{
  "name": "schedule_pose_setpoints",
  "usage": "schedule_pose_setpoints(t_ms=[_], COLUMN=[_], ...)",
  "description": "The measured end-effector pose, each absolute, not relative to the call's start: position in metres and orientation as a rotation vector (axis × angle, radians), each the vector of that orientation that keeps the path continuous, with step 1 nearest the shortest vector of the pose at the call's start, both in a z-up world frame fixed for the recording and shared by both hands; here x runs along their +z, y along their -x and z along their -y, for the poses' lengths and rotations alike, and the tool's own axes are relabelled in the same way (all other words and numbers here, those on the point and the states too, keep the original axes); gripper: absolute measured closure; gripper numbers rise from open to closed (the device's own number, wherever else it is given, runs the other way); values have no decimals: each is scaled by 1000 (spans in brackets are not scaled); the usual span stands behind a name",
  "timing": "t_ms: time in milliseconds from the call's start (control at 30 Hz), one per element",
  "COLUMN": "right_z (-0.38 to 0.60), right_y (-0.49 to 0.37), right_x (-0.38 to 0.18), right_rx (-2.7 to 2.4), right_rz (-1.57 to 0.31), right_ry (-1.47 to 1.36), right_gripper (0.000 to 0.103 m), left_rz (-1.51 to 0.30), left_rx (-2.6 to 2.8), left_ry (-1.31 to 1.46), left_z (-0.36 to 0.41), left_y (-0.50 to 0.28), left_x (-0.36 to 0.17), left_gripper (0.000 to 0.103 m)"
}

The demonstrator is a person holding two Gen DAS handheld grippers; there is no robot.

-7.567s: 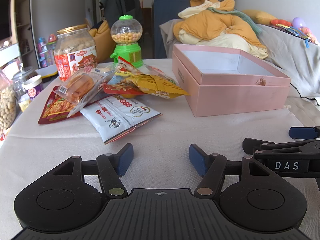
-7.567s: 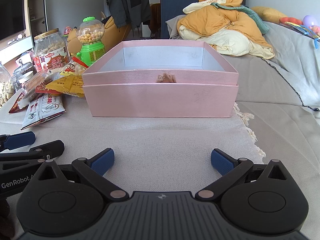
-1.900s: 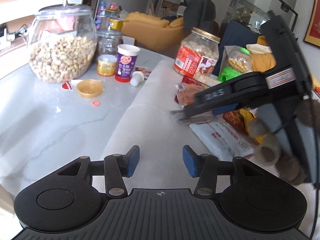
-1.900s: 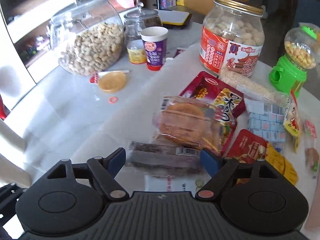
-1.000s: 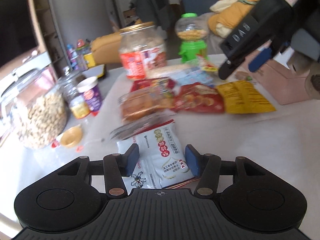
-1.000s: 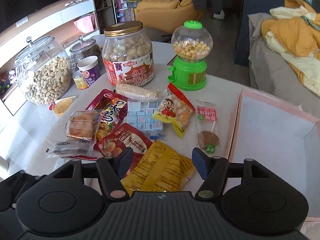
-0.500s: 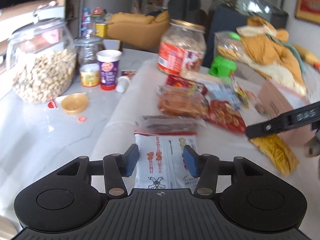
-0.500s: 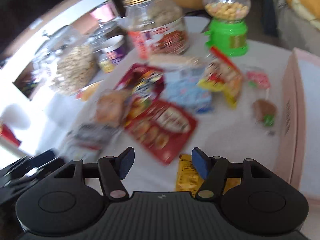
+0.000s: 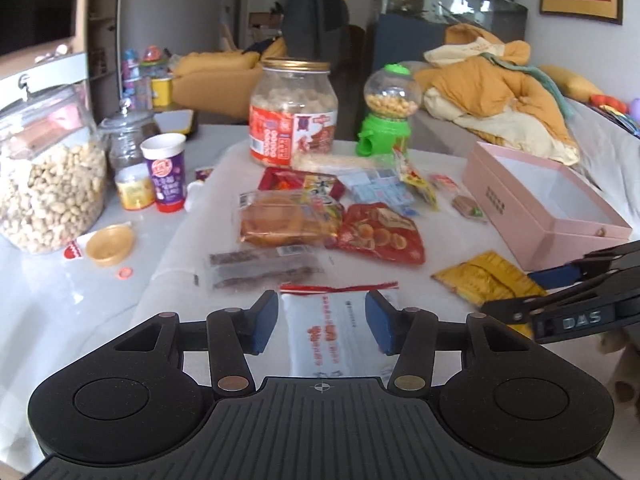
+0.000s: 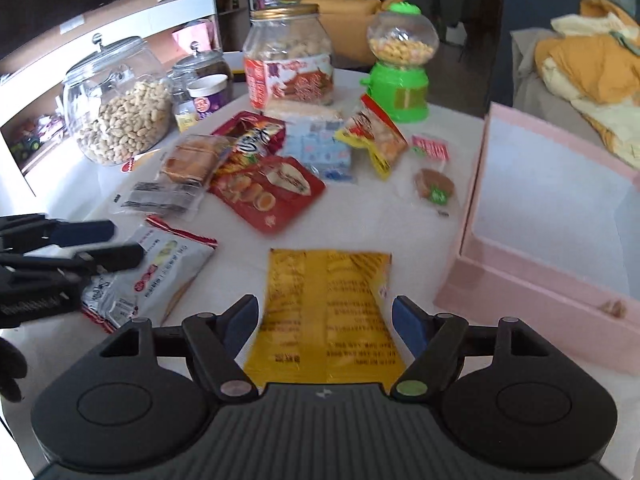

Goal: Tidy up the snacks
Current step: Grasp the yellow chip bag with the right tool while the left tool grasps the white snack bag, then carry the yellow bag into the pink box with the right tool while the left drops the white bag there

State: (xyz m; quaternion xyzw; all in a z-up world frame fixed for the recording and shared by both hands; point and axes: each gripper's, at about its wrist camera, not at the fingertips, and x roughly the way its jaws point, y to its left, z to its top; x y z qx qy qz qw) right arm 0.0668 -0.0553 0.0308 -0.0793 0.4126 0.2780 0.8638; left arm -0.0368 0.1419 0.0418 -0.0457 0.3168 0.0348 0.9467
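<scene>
Two grippers over one table. Left gripper (image 9: 320,322), jaws spread, straddles one white snack bag (image 9: 336,332) at lower centre, not pinching. Right gripper (image 10: 326,326), marked "DAS", jaws just widened, straddles one yellow packet (image 10: 326,312). One pink box (image 10: 552,240) at right.

Pink box (image 10: 472,280) blocks right — packets (image 10: 264,184) ahead.

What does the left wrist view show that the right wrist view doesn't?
Only the left wrist view: the white packet framed between the left gripper's open jaws. Only the right wrist view: the yellow packet lying between the right gripper's jaws, which have just opened wider, pads apart from it. Both show the pink box, still without snacks, the red packet and the peanut jar.
</scene>
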Motion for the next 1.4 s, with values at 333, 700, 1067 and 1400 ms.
schedule_pose_setpoints(t_ms=[333, 700, 1067, 1400], right_z=[55, 56, 47, 120], right_y=[-61, -56, -55, -21], right_x=[18, 13, 26, 86], right_rx=[570, 551, 572, 588], right_rz=[-826, -782, -847, -805], right_ry=[196, 208, 227, 155], right_gripper=[23, 13, 34, 37], left_rz=[-732, -749, -762, -441], left_rx=[6, 119, 16, -260], left_ry=[-150, 0, 107, 121], left_z=[-85, -139, -136, -55], left_y=[19, 15, 31, -5], left_x=[23, 18, 21, 139], left_gripper=[27, 17, 21, 21])
